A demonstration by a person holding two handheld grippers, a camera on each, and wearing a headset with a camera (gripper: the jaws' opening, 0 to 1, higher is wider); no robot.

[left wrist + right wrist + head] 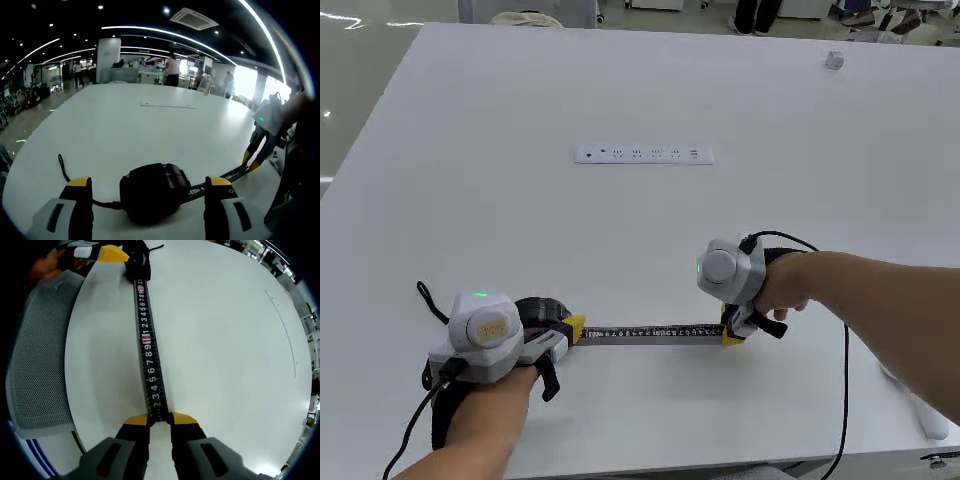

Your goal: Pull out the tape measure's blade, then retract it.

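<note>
1. Tape measure case (542,312), black, lies on the white table (720,100) near its front edge, between the jaws of the left gripper (555,322).
2. Left gripper jaws are spread wide, one yellow tip on each side of the case. The left gripper view shows a gap on both sides, so nothing is clamped.
3. Blade (650,333) is drawn out of the case and runs flat along the table to the right gripper (732,335), numerals up.
4. Right gripper jaws are pinched together on the blade's free end, yellow tips meeting at the tape in the right gripper view.
5. Black strap (428,300) trails from the case across the table on the left.
6. White power strip (643,155) lies mid-table, well apart from the tape. A small grey object (834,60) sits near the far right edge.
</note>
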